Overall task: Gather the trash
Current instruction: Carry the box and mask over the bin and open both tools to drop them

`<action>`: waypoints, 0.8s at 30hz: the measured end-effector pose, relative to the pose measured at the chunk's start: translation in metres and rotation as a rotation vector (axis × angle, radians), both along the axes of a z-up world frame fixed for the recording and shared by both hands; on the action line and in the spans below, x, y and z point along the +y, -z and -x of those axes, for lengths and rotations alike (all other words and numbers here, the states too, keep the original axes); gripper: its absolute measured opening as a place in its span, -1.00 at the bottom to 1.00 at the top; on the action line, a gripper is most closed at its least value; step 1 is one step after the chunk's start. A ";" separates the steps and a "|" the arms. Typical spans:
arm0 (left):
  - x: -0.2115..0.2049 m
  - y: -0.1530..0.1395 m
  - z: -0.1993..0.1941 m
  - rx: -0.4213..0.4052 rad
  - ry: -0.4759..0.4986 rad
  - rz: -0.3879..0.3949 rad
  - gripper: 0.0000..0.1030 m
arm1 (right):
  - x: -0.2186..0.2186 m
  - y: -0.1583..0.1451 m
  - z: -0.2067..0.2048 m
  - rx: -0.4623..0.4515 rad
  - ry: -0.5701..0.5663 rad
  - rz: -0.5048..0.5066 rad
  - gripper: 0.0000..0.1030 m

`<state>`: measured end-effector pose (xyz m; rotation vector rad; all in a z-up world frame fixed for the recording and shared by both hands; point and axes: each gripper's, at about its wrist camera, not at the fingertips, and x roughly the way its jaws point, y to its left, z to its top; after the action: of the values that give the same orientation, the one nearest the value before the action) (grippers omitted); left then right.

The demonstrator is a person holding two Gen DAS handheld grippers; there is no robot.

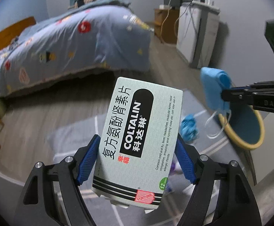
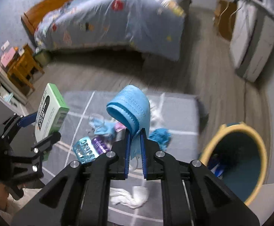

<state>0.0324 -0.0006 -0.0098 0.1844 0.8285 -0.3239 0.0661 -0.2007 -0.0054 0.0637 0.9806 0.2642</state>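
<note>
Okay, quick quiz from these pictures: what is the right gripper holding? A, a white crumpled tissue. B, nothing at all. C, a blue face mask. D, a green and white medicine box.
C: the right gripper is shut on the folded blue face mask, its ear loops dangling, while the medicine box sits in the left gripper.

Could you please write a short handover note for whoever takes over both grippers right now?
Left gripper: fingers shut on the medicine box, held in the air.
Right gripper: shut on a blue face mask, also lifted.
The yellow-rimmed bin stands at the right of the grey mat, with something already inside.
Left on the mat: a crumpled blue piece, white tissue, a blister pack, a purple wrapper.
Next, probably: drop both held items in the bin, then clear the mat.
</note>
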 end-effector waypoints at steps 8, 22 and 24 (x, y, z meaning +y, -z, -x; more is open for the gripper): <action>-0.057 -0.031 0.009 -0.047 0.090 0.012 0.50 | -0.098 -0.009 0.033 -0.036 0.137 -0.012 -0.81; -0.192 -0.026 0.011 0.005 0.294 -0.018 0.50 | -0.224 0.019 0.072 -0.028 0.286 -0.033 -0.81; -0.213 -0.022 0.015 0.019 0.343 -0.017 0.50 | -0.238 0.030 0.076 -0.007 0.308 -0.050 -0.81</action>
<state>0.0172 -0.2133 0.0118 0.3413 0.8179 -0.6409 -0.0102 -0.4384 -0.0351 0.2572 0.9425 0.0061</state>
